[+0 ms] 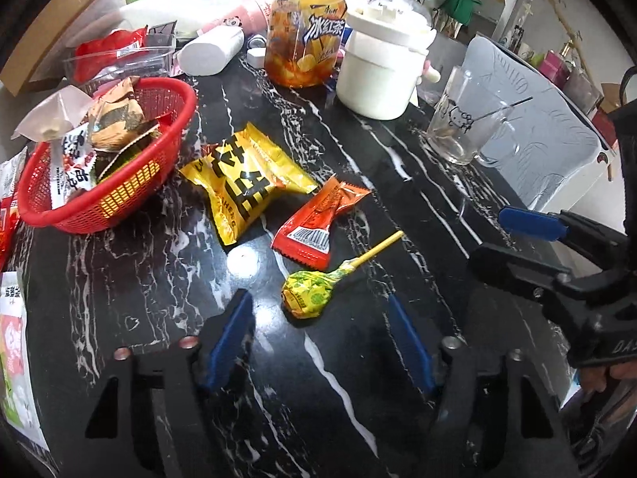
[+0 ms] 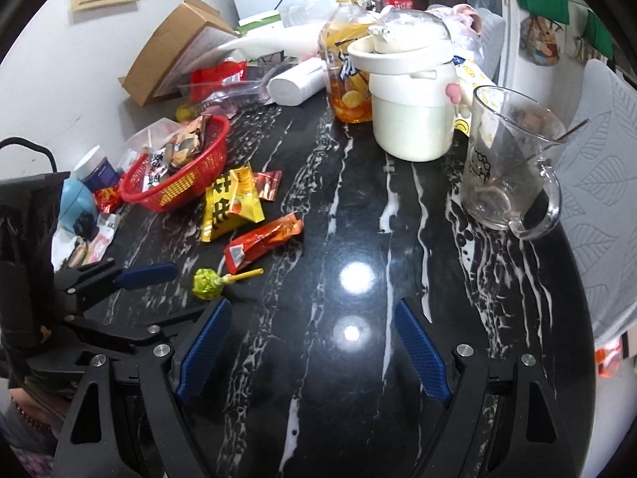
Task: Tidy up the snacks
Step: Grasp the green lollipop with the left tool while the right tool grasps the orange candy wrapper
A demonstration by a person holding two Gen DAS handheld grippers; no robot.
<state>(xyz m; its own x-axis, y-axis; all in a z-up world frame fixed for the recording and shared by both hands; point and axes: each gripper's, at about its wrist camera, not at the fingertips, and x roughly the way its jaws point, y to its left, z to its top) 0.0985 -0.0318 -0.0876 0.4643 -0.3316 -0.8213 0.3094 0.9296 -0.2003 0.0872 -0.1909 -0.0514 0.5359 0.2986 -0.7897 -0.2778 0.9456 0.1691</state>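
Observation:
A red basket (image 1: 131, 195) (image 2: 199, 175) with several snack packets stands at the left of the black marble table. Beside it lie a yellow packet (image 1: 243, 183) (image 2: 227, 203), an orange-red packet (image 1: 314, 223) (image 2: 262, 239) and a green-yellow lollipop (image 1: 306, 290) (image 2: 207, 283). My left gripper (image 1: 318, 310) is open and empty, with the lollipop just ahead between its fingers. My right gripper (image 2: 314, 318) is open and empty over bare table, right of the lollipop. It also shows at the right edge of the left wrist view (image 1: 529, 223).
An iced-tea bottle (image 1: 304, 28) (image 2: 346, 67), a white pot (image 1: 382, 67) (image 2: 414, 95) and a glass mug (image 1: 466, 123) (image 2: 505, 163) stand at the back and right. A clear box (image 1: 119, 59), a white roll (image 1: 211, 51) and cardboard (image 2: 167, 47) lie behind the basket. More packets (image 1: 12, 318) lie at the left edge.

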